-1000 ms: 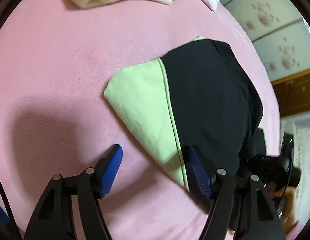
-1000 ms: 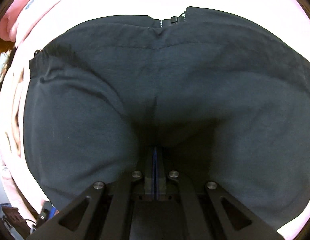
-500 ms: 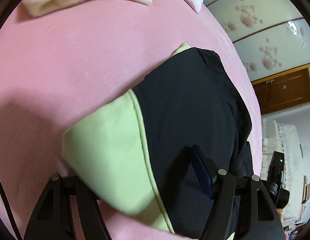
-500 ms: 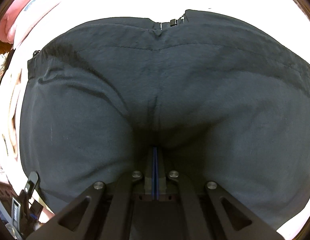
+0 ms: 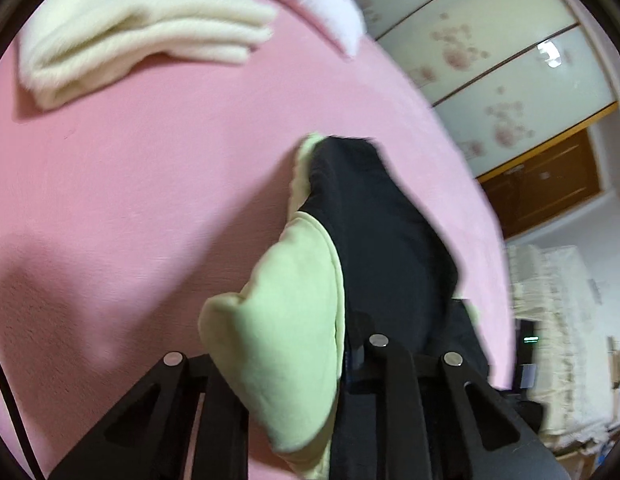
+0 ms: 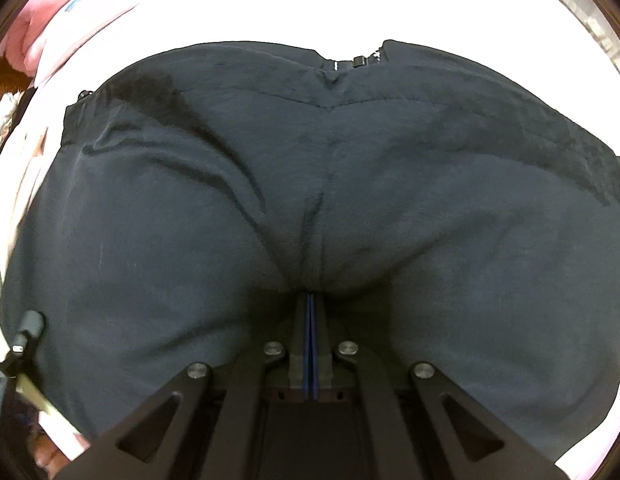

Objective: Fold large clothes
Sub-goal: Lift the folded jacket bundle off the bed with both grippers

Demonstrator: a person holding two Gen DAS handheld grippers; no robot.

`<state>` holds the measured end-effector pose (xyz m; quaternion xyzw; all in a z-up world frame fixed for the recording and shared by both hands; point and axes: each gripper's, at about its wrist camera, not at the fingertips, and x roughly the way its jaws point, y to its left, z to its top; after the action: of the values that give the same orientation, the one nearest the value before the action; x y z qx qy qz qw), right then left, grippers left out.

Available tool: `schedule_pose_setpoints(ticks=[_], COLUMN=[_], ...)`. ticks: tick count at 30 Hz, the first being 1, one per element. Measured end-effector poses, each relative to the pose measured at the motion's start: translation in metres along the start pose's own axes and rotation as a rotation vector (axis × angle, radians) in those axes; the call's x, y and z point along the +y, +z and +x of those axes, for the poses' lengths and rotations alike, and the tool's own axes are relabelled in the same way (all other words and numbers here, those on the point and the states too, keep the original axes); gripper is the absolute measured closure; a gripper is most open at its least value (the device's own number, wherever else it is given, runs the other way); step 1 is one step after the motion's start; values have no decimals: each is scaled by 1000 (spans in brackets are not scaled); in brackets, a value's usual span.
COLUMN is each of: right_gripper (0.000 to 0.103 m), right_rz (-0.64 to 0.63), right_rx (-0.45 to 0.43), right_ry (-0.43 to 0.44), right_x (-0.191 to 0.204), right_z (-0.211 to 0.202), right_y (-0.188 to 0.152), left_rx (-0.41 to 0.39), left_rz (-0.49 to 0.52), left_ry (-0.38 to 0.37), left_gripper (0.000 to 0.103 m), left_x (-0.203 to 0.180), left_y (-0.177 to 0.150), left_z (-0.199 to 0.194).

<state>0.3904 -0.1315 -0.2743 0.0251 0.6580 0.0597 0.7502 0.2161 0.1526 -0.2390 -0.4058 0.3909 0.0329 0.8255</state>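
Observation:
A black garment with a pale green lining [image 5: 294, 320] lies on the pink bed cover [image 5: 130, 184]. In the left wrist view my left gripper [image 5: 310, 364] is shut on the garment's near corner, with green lining and black cloth bunched between the jaws and lifted off the bed. In the right wrist view the black cloth [image 6: 310, 184] fills the frame, with a zip end at its far edge. My right gripper [image 6: 311, 300] is shut on a pinched fold of this cloth; creases run out from the jaws.
A folded cream blanket [image 5: 138, 28] and a white pillow [image 5: 334, 12] lie at the far side of the bed. Patterned sliding doors [image 5: 510, 60] and a wooden door [image 5: 550, 188] stand beyond the bed's right edge. The other gripper's handle [image 6: 26, 332] shows at the lower left.
My left gripper moved forward onto the garment's green corner, closed on it and lifted it, bunching the cloth. My right gripper stayed shut on the black cloth.

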Motion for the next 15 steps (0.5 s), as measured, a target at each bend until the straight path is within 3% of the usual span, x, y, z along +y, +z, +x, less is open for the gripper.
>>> schedule_pose_setpoints(ticks=[3,7,11,15], right_gripper=[103,103,103,103], right_rz=[-29,-64,-70,-73], right_rx=[-22,-45,-61,-68], right_ry=[-36,-73,-55,-22], right_x=[9,21,22,21], right_z=[-3,-5,-9,-12], right_y=[-6,-16,-23,-30], left_rx=[-14,-33,-40,-31], left_rz=[27,153,241,344], left_ry=[-75,-132,-272,-296], left_gripper=[88,91,91,91], left_x=[-20,-56,-90,-128], left_y=[1,-3,-11,-26], left_z=[-8,-20,-37,-43])
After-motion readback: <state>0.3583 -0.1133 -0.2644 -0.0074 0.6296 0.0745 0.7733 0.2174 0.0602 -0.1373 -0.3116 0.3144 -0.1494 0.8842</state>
